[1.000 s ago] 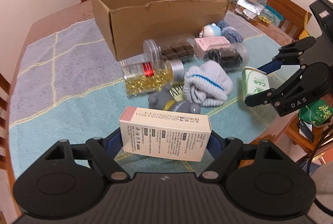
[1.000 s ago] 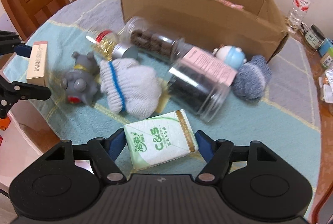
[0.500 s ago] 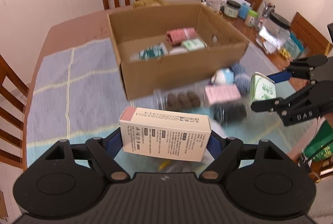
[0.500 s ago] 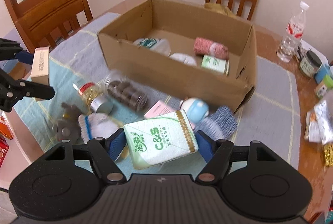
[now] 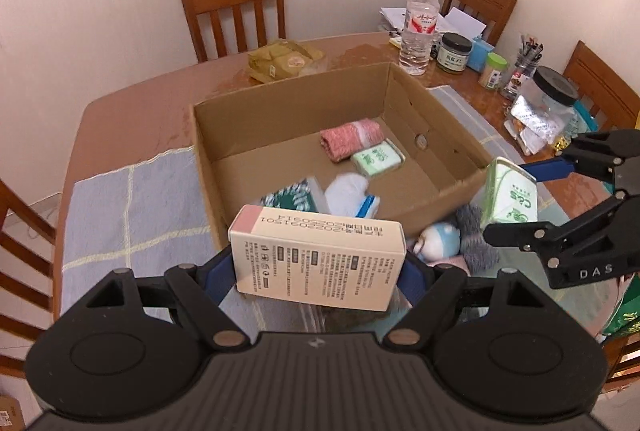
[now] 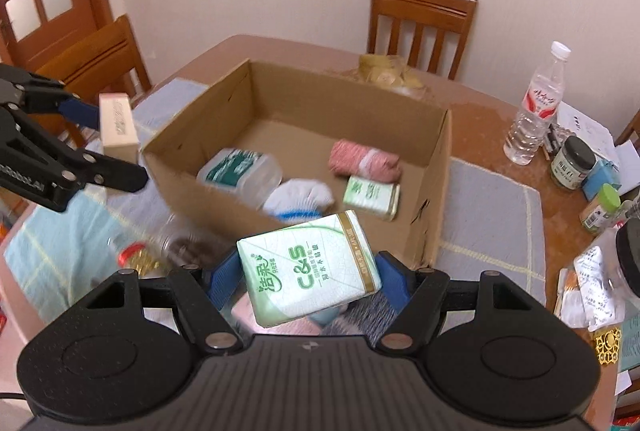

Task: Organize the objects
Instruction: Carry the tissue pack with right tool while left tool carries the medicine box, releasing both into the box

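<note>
- The left gripper (image 5: pixel 318 263) pinches a cream carton (image 5: pixel 316 255) by its short ends, held in the air at 6 o'clock of the cardboard box (image 5: pixel 440 199), above its near wall.
- In the box lie a plastic tub (image 6: pixel 236 169), a white sock (image 6: pixel 300 197), a pink roll (image 6: pixel 362 159) and a green pack (image 6: pixel 372 195).
- The right gripper (image 6: pixel 308 271) clamps a tissue pack (image 6: pixel 310 269), tilted, at 5 o'clock of the box.

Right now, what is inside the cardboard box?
Inside the cardboard box: a pink rolled cloth, a green tissue pack, a white sock and a clear container. The near wall hides the floor behind it.
</note>
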### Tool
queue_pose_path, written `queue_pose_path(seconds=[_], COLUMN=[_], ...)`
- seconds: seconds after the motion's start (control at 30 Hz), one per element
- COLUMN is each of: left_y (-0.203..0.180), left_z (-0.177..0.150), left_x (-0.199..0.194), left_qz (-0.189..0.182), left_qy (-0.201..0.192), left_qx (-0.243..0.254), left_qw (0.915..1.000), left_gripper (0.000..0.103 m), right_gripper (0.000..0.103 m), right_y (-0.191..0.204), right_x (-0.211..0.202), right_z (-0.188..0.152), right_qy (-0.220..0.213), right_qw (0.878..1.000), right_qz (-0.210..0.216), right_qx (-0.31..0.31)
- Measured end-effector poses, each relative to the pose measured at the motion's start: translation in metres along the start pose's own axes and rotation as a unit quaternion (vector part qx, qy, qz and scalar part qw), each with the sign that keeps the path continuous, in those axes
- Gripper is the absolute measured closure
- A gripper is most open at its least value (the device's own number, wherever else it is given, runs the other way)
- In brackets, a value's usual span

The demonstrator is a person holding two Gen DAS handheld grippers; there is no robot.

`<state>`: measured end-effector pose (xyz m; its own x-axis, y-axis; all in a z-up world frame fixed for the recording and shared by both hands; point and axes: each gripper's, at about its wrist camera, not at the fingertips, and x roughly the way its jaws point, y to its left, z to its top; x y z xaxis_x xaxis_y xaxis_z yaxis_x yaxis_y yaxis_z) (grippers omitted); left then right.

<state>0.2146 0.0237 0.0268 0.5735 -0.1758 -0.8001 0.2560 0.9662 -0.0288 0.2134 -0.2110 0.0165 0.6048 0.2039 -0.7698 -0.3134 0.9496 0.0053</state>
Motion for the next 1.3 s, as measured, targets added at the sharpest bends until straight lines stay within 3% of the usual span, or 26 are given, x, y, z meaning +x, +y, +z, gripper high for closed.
queue_pose_path(seconds=[0.27,0.57,0.7,0.73,0.8,1.0,1.3], left_y=[0.006,0.024,0.032,0.033,0.036,0.045,0.03], left_z=[0.049,0.081,0.092,0.095,0.098,0.096,0.067], left_x=[0.034,0.08,0.098,0.103,0.108,0.105,0.07], left_qz=[-0.003,0.006,0.019,0.028,0.04,0.031,0.059], left_qy=[0.003,0.027,0.026,0.026,0.024,0.026,-0.003], left_qx=[0.021,0.012,0.006,0.006,-0.005,-0.033,-0.008], left_qw=[0.9998,0.9996,0.9994,0.9992,0.9989,0.9986,0.9982], left_gripper=[0.023,0.023,0.02,0.015,0.009,0.008,0.005], right_gripper=[0.027,0.026,0.01,0.009,0.005,0.002,0.0], right_y=[-0.018,-0.033,-0.041,-0.042,-0.043,-0.035,-0.024], right_x=[0.016,0.041,0.049,0.05,0.05,0.045,0.039], right_z=[0.026,0.046,0.053,0.053,0.052,0.046,0.01], right_qy=[-0.009,-0.005,-0.005,-0.005,-0.004,0.01,0.012], right_qw=[1.0,0.999,0.999,0.999,0.999,0.999,0.996], right_qz=[-0.01,-0.013,-0.018,-0.017,-0.018,-0.033,-0.044], right_qx=[0.019,0.03,0.045,0.049,0.049,0.042,0.08])
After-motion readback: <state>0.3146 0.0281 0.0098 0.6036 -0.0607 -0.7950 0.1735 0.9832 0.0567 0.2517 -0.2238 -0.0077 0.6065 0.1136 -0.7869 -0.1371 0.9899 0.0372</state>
